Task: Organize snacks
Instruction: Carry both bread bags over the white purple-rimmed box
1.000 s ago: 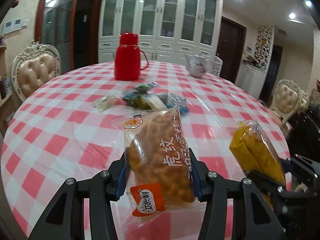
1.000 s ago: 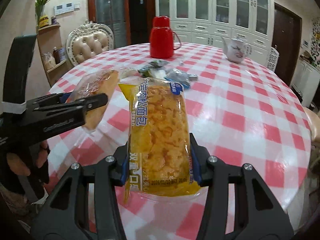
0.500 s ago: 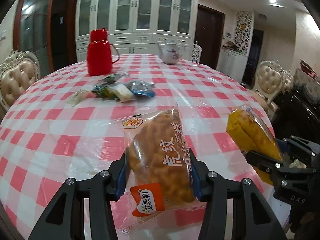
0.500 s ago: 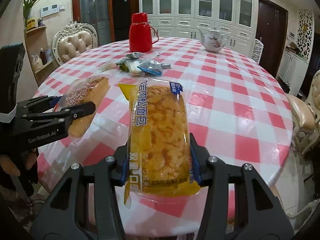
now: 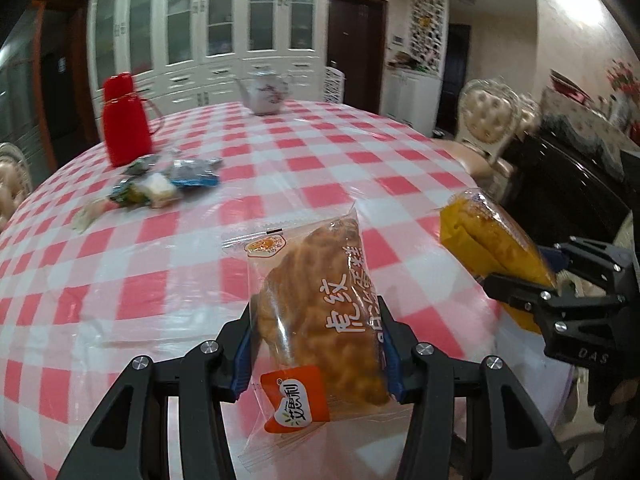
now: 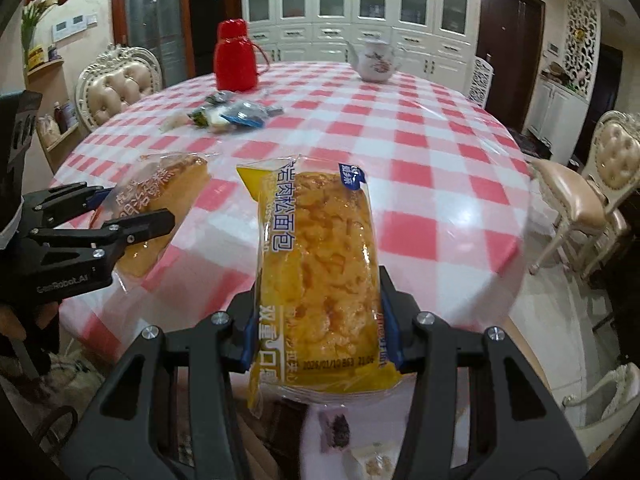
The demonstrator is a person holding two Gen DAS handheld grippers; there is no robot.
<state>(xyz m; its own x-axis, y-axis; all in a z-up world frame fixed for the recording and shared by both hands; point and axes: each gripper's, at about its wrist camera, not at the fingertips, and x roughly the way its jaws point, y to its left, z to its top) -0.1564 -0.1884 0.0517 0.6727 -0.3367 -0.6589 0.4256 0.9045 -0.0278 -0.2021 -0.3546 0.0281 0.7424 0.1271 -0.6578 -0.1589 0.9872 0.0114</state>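
- Left wrist view: left hand-held gripper [image 5: 320,344] clamping a clear-wrapped brown waffle cake [image 5: 320,312] between its blue pads, pack pointing forward and hanging above the near part of the counter [image 5: 120,264]; showing an orange label at the pack's near end and white characters along its right side
- Still in the left wrist view: right hand-held gripper [image 5: 548,276] appearing at the right edge, gripping a yellow bread pack [image 5: 488,248] above the counter's rim; lying far back on the pink-checked cloth, a small pile of snack packets [image 5: 164,184], just in front of a red thermos [image 5: 124,120]; standing well behind them, a white teapot [image 5: 264,92]
- Right wrist view: right hand-held gripper [image 6: 320,324] squeezing the yellow bread pack [image 6: 316,272] at its lower half, pack standing lengthwise out over the counter [image 6: 420,184] edge, blue tab at its far end
- Also in the right wrist view: left hand-held gripper [image 6: 120,212] reaching in from the left, closing on the waffle cake [image 6: 160,196] above the counter's left side; sitting beyond, the snack packets [image 6: 232,116], the red thermos [image 6: 236,56] and the teapot [image 6: 376,60]; waiting beside the counter, a padded chair [image 6: 116,84]; blurring below the pack, some small items on the floor, too unclear for naming
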